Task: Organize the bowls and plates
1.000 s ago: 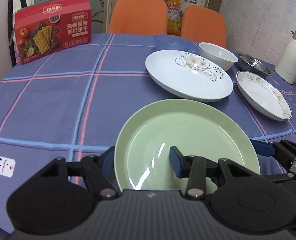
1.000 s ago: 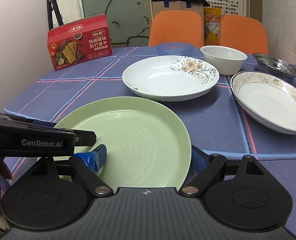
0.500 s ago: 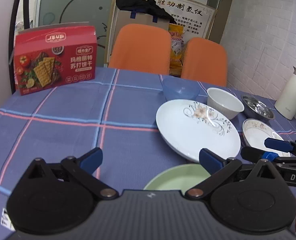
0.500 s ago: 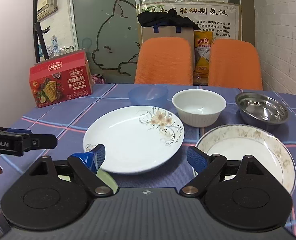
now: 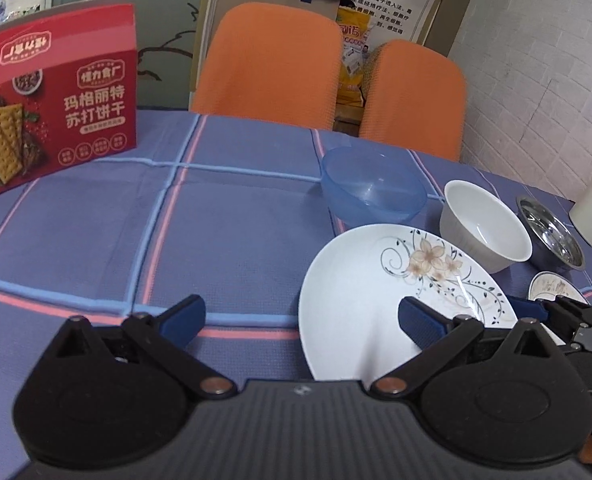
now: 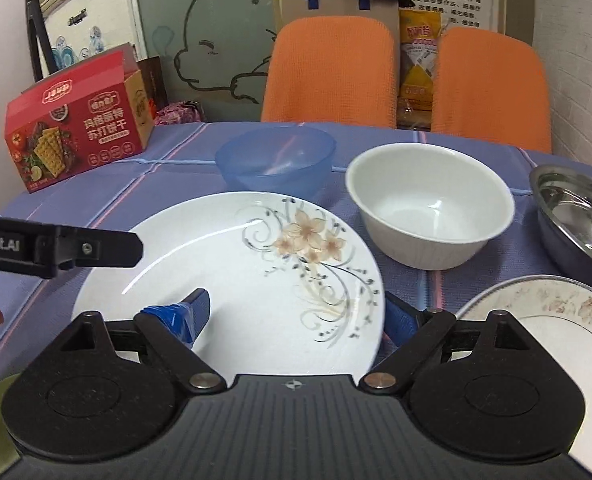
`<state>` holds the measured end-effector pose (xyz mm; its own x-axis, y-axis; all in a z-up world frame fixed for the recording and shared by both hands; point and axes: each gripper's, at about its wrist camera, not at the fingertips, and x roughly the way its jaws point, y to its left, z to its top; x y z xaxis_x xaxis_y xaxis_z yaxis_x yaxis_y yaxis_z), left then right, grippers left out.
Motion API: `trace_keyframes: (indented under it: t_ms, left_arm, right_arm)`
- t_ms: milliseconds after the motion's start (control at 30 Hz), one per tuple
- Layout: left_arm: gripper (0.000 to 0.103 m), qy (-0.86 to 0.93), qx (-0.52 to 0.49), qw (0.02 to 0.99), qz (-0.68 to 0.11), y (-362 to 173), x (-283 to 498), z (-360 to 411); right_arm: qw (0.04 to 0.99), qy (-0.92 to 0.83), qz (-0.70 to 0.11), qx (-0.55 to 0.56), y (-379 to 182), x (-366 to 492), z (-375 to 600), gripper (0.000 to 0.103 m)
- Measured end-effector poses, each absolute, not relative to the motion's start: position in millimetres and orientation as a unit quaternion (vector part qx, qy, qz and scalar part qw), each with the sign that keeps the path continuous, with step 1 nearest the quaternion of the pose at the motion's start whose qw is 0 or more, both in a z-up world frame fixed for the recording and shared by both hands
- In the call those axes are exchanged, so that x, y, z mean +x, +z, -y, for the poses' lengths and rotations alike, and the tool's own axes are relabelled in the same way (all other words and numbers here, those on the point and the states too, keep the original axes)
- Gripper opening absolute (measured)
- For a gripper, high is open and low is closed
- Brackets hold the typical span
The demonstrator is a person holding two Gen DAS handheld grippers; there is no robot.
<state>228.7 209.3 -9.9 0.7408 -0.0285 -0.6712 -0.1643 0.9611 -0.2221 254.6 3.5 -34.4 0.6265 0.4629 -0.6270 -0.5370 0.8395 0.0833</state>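
Both the left gripper [image 5: 302, 320] and right gripper [image 6: 296, 316] spread wide and empty, the flowered plate [image 6: 231, 280] lying between the right jaws and beside the left's right finger; a shallow rim grip might let it slip.

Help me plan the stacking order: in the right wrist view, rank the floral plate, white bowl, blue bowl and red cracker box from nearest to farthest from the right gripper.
1. floral plate, between the right gripper's fingers.
2. white bowl, ahead right.
3. blue bowl, behind the plate.
4. red cracker box, far left.
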Motion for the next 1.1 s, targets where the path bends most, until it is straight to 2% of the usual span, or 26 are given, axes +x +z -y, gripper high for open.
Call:
trace_keyframes:
  t_ms: [433,600,667,800,867,933,1100]
  left_arm:
    - [0.101,0.021,-0.124,0.922,-0.367,-21.4,226.0,-213.6]
    - [0.077,0.033,-0.069,0.921,-0.381,-30.3,232.8,-195.9]
    - [0.073,0.028,-0.064,0.923,-0.378,-30.4,231.9,-194.7]
    - [0.057,0.018,-0.064,0.925,-0.374,-29.5,234.6,-187.6]
    - [0.056,0.03,-0.062,0.923,-0.378,-29.6,237.3,-184.4]
    - [0.05,0.028,-0.072,0.92,-0.384,-27.9,239.8,-186.0]
    - [0.046,0.026,-0.063,0.933,-0.354,-2.6,228.7,-176.2]
  right_arm:
    - [0.902,0.277,-0.325,-0.062,-42.5,242.1,-14.5,0.078]
    - [0.902,0.285,-0.317,-0.064,-43.9,237.6,-12.0,0.08]
    - [0.901,0.288,-0.317,-0.066,-43.0,235.5,-11.9,0.08]
    - [0.896,0.295,-0.323,-0.07,-41.6,233.5,-22.8,0.082]
    - [0.896,0.287,-0.335,-0.057,-38.5,237.4,-23.8,0.082]
    - [0.892,0.292,-0.342,-0.034,-34.3,241.2,-19.3,0.081]
    - [0.909,0.281,-0.305,-0.042,-9.6,222.6,-16.5,0.082]
